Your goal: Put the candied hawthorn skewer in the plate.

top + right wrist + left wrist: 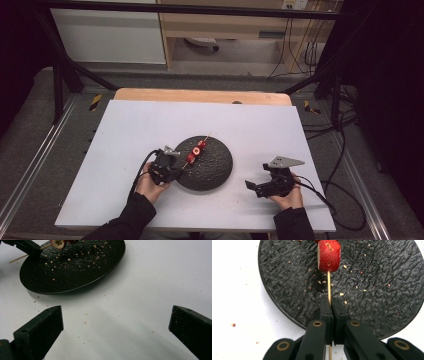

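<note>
A wooden skewer (328,287) of red fruit (328,255) is pinched in the left gripper (333,305)'s closed jaws over the black plate (387,290), so crumbs are caught; the right gripper (116,322) is held wide open, empty, above the surface (162,277).

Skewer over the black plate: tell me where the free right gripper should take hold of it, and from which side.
Grip the bare far tip of the skewer, beyond the red fruit pieces, coming from the plate's far right side. The left gripper already clamps the near end, and the fruit covers the middle. The right gripper stands open, probably ready.
</note>
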A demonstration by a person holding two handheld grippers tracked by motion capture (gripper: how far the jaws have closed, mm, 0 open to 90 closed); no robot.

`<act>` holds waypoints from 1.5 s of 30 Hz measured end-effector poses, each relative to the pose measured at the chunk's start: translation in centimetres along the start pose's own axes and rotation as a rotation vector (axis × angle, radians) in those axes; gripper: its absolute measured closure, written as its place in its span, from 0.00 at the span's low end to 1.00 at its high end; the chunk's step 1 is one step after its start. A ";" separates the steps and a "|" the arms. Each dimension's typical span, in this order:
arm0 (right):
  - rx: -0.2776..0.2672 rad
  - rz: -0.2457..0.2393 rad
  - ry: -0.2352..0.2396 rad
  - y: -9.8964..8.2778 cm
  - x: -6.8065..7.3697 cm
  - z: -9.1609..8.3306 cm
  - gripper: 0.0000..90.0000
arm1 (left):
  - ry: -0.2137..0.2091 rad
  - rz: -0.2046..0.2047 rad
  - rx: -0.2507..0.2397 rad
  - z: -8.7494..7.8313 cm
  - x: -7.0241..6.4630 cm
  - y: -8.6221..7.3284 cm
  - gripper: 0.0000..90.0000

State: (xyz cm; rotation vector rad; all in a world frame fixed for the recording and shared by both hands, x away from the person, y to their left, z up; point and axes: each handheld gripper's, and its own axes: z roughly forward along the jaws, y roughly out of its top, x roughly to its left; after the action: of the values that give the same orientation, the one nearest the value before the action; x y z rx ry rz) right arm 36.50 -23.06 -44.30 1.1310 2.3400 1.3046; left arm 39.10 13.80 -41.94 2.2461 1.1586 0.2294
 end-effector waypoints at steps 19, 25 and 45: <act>-0.003 0.004 -0.006 0.0 0.0 0.0 0.01 | -0.014 0.021 -0.010 0.0 0.1 0.4 0.89; -0.021 0.015 -0.012 0.1 -0.3 -0.5 0.01 | -0.023 0.068 -0.077 -1.2 0.7 -0.2 0.63; -0.009 0.014 -0.036 -0.1 -0.7 -0.7 0.01 | -0.041 0.102 -0.244 -5.2 6.2 -6.4 0.11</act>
State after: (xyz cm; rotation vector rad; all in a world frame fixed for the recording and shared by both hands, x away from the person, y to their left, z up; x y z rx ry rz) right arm 36.56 -24.01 -44.11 1.1608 2.3020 1.2879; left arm 36.34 23.78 -42.15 2.0855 0.9407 0.3452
